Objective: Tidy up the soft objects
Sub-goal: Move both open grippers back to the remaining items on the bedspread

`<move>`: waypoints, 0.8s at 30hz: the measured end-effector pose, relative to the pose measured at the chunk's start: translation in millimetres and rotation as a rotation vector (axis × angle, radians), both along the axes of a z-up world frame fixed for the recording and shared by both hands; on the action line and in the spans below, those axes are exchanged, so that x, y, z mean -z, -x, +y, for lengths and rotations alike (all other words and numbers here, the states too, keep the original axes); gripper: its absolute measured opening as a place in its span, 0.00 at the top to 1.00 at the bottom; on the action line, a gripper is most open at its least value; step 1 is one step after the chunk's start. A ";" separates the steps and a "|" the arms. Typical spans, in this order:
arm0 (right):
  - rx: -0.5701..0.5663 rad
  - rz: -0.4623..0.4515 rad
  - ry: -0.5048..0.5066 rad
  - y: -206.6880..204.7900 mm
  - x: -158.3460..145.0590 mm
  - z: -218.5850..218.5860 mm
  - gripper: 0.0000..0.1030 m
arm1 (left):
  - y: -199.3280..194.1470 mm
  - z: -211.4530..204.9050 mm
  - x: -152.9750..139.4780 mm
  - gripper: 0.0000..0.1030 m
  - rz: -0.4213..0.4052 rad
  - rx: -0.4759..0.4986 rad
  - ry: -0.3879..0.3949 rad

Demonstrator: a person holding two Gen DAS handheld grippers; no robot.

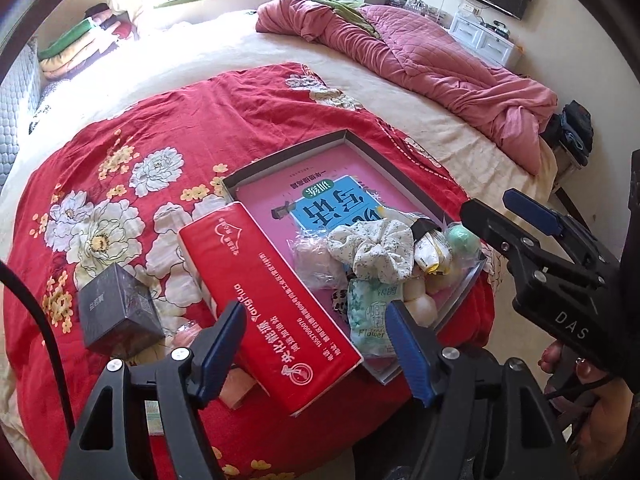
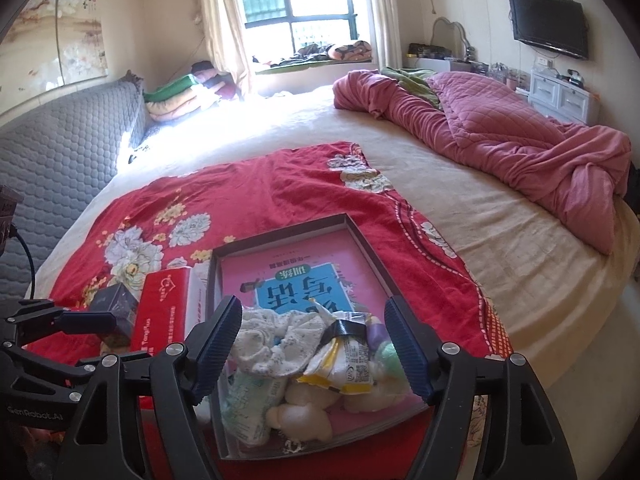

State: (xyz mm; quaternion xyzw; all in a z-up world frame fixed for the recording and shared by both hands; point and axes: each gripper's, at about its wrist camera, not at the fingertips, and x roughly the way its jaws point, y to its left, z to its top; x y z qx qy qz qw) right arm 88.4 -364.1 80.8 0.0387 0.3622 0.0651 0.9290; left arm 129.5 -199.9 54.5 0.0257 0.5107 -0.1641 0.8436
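A shallow dark-rimmed box (image 1: 384, 156) (image 2: 360, 232) with a pink book in it lies on the red floral cloth. Its near end holds a white floral scrunchie (image 1: 376, 250) (image 2: 276, 344), a mint tissue pack (image 1: 366, 312) (image 2: 244, 404), cream plush balls (image 1: 420, 300) (image 2: 300, 416), a green ball (image 1: 464, 238) (image 2: 390, 354) and yellow-white sachets (image 2: 344, 368). A red tissue pack (image 1: 268, 308) (image 2: 164, 308) leans on the box's left rim. My left gripper (image 1: 316, 356) is open over the red pack's near end. My right gripper (image 2: 314, 354) is open above the pile; it also shows in the left wrist view (image 1: 504, 208).
A dark grey cube box (image 1: 118, 316) (image 2: 114, 304) sits left of the red pack. A small pink item (image 1: 240, 392) lies under the left fingers. A rumpled pink quilt (image 1: 420, 64) (image 2: 500, 136) lies across the far bed. The grey headboard (image 2: 60, 152) is at left.
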 end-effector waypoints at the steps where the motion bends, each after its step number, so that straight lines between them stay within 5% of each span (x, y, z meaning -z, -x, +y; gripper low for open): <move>1: -0.012 -0.006 0.000 0.7 -2.7 4.4 0.26 | 2.1 4.3 -2.7 0.31 -0.007 -0.007 0.001; 14: -0.162 -0.061 0.025 14.4 -28.4 65.8 0.25 | 27.8 78.9 -25.8 0.31 -0.049 -0.136 0.016; 24: -0.316 -0.062 0.061 29.6 -29.5 127.3 0.25 | 43.9 153.8 -12.3 0.30 -0.025 -0.282 0.014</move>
